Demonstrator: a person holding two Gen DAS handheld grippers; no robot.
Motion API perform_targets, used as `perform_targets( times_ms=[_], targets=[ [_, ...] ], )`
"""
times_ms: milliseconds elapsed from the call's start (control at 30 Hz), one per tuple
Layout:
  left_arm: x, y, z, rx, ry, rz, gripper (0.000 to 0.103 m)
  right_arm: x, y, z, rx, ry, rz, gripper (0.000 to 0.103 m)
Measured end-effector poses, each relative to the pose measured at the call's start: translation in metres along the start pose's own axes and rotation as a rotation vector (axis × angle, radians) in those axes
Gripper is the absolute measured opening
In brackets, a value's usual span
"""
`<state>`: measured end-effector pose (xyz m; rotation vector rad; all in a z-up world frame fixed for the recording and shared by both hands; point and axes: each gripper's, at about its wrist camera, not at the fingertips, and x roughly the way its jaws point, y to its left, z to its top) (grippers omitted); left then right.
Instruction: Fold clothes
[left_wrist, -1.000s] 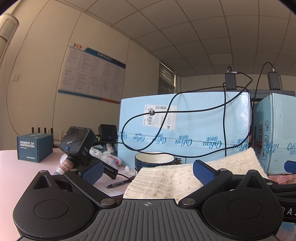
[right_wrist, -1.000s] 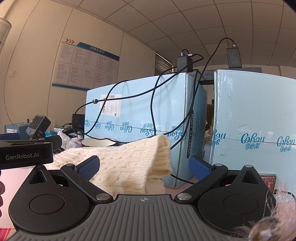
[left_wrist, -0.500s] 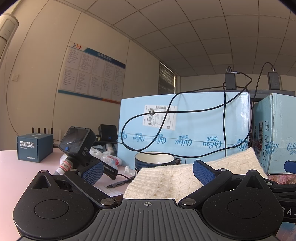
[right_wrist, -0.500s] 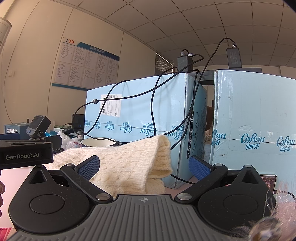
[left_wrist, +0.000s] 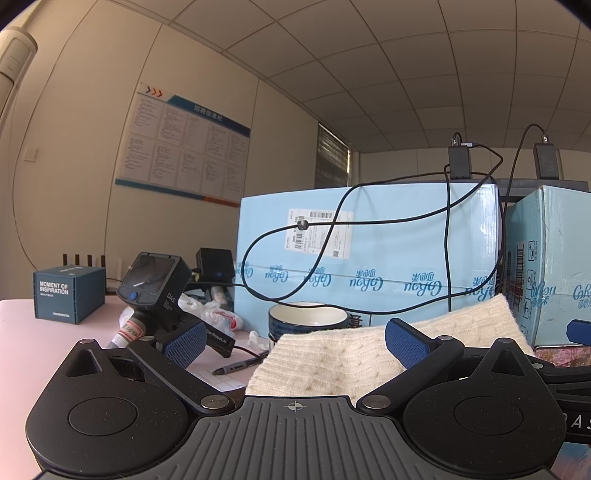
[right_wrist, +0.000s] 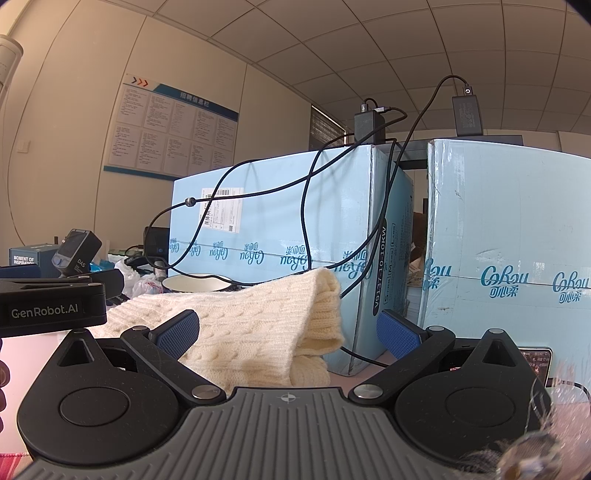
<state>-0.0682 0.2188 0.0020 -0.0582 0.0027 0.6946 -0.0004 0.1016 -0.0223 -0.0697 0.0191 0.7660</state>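
Bright, even daylight, soft shadows, strong fisheye bending and dark vignette at corners, sharp focus throughout.

straight ahead the way is walled by two tall light-blue cartons (left_wrist: 369, 254) (right_wrist: 509, 258), with only a narrow gap between them. black cables (left_wrist: 448, 236) droop across the carton faces. a bowl (left_wrist: 308, 319) stands just before the left carton. leftward the pink table (left_wrist: 33, 347) has bare room, broken by a handheld device (left_wrist: 153, 286), a pen (left_wrist: 236, 367) and a small dark box (left_wrist: 68, 295).
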Motion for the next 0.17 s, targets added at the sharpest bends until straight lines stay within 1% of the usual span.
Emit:
perform_targets(
  times_ms=[167],
  targets=[
    [0.0007, 0.0003, 0.0003, -0.001, -0.002, -0.001, 0.103, 0.0000, 0.0000, 0.0000, 0.000, 0.000, 0.000, 0.103]
  ],
)
